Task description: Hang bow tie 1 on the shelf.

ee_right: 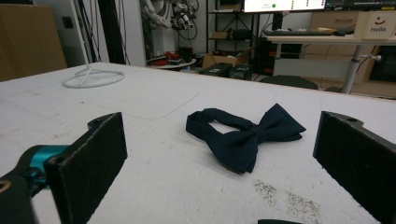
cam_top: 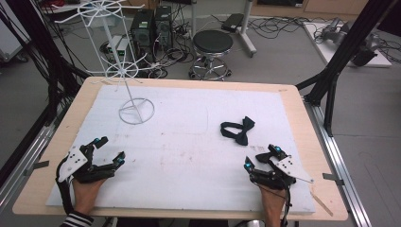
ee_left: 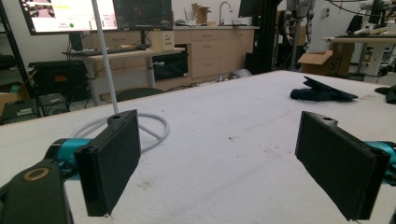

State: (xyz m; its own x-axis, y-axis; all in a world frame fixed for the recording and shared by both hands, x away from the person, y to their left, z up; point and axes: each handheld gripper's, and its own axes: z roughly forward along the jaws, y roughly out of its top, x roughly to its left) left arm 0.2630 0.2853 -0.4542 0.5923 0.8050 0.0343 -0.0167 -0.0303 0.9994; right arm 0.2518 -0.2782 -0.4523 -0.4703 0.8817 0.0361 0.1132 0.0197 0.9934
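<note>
A dark navy bow tie (cam_top: 239, 130) lies flat on the white mat, right of centre. A white wire rack (cam_top: 118, 61) stands at the back left on its ring base (cam_top: 136, 111). My left gripper (cam_top: 109, 151) rests open near the front left edge, nothing between its jaws. My right gripper (cam_top: 262, 157) rests open at the front right, just short of the bow tie. The right gripper view has the bow tie (ee_right: 247, 135) ahead between the jaws, untouched. In the left gripper view the ring base (ee_left: 149, 128) is ahead and the bow tie (ee_left: 322, 91) far right.
A white foam mat (cam_top: 189, 156) covers the wooden table (cam_top: 302, 123). Beyond the far edge stand a black stool (cam_top: 213, 45) and computer cases (cam_top: 151, 26). Black frame posts (cam_top: 345, 52) rise at the right. A wooden stick (cam_top: 322, 202) lies at the front right corner.
</note>
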